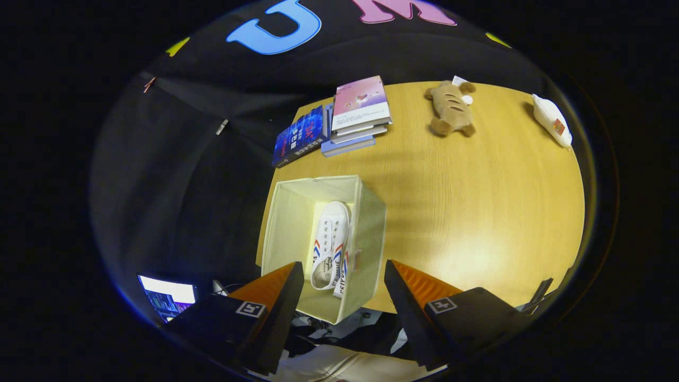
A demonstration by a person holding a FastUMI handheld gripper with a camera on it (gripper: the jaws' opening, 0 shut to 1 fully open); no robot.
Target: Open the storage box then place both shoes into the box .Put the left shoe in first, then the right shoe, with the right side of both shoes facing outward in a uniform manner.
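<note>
The cream fabric storage box (289, 228) stands open at the wooden table's left front corner, just ahead of my fingers. Inside it lie white canvas shoes (330, 239) with red and blue stripes, pressed together against the box's right wall, toes pointing away from me; a second shoe's side (341, 276) shows beside the first near the heel. My gripper (344, 281) hovers above the box's near end, open, with nothing between its fingers.
A stack of books (358, 114) and a dark blue book (299, 137) lie at the table's far left. A brown plush toy (450, 109) and a white packet (551, 121) sit along the far edge. The wooden table (477, 201) spreads to the right. A lit screen (167, 300) is below left.
</note>
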